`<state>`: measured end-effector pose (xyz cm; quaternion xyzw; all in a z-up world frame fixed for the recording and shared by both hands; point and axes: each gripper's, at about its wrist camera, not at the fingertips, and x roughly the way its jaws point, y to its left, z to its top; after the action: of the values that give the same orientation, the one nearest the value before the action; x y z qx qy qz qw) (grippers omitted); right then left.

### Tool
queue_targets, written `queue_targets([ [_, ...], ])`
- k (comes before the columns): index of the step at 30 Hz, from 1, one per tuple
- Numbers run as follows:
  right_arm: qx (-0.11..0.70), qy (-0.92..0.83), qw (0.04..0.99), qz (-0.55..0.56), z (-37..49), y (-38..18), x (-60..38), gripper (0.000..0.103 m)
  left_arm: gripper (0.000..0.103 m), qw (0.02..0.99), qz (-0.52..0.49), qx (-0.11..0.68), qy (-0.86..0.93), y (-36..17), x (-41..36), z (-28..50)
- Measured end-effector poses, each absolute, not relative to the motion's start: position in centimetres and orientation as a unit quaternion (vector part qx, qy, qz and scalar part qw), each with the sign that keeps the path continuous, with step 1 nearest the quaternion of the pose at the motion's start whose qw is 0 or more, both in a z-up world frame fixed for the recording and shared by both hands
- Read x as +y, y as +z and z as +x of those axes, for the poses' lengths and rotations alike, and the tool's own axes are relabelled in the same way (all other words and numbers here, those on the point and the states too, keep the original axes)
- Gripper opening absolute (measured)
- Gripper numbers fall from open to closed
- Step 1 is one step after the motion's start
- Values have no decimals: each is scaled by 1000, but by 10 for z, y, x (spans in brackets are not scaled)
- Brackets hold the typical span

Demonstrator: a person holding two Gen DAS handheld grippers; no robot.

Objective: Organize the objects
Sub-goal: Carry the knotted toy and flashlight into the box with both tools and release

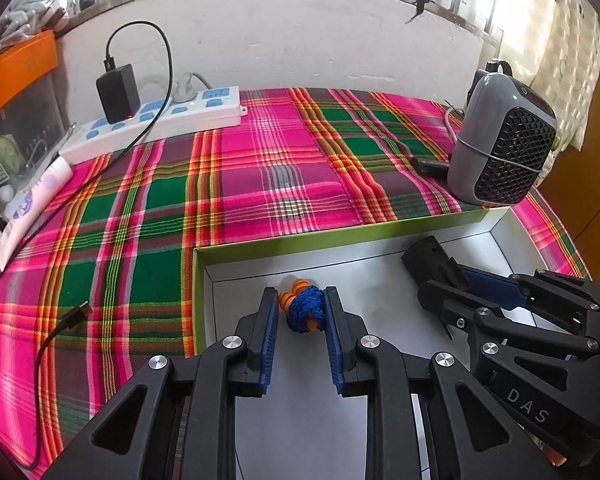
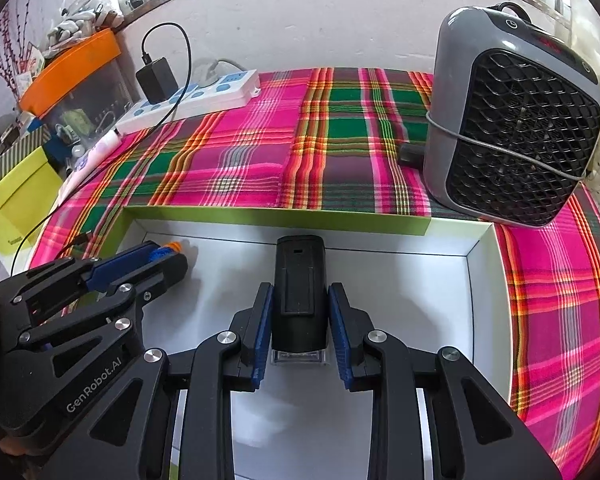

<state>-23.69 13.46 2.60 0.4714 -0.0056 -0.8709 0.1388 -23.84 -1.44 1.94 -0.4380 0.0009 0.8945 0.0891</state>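
Left gripper (image 1: 301, 312) — jaws clamped on the cord bundle (image 1: 305, 310), blue cord with orange plugs, low in the box (image 1: 340, 236) at its far left corner. Right gripper (image 2: 300, 320) grips the black device (image 2: 299, 292) mid-box. Both items sit over the white floor — placement step, by appearance. Next: open the jaws, lift clear of the walls. Heater (image 2: 512, 120) stands on the cloth (image 1: 240, 168) beyond.

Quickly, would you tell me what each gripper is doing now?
Left gripper: shut on the corded earplugs.
Right gripper: shut on the black device.
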Motion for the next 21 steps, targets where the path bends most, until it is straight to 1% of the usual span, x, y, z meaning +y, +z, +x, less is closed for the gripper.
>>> queue_targets([
  [10,-8,-871,140,470,-237,26,134,29,24,90,-440,2,893,20,-14,-240],
  [12,-10,-871,141,470,-237,26,134,29,27,92,-441,-1,893,20,-14,-240],
  [14,-12,-872,141,470,-237,26,135,29,33,93,-439,-1,893,21,-14,-240],
  [15,-12,-872,140,469,-236,26,135,29,34,92,-439,2,894,21,-13,-239],
  [21,-10,-873,131,470,-236,26,135,38,36,92,-439,0,894,23,-15,-238],
])
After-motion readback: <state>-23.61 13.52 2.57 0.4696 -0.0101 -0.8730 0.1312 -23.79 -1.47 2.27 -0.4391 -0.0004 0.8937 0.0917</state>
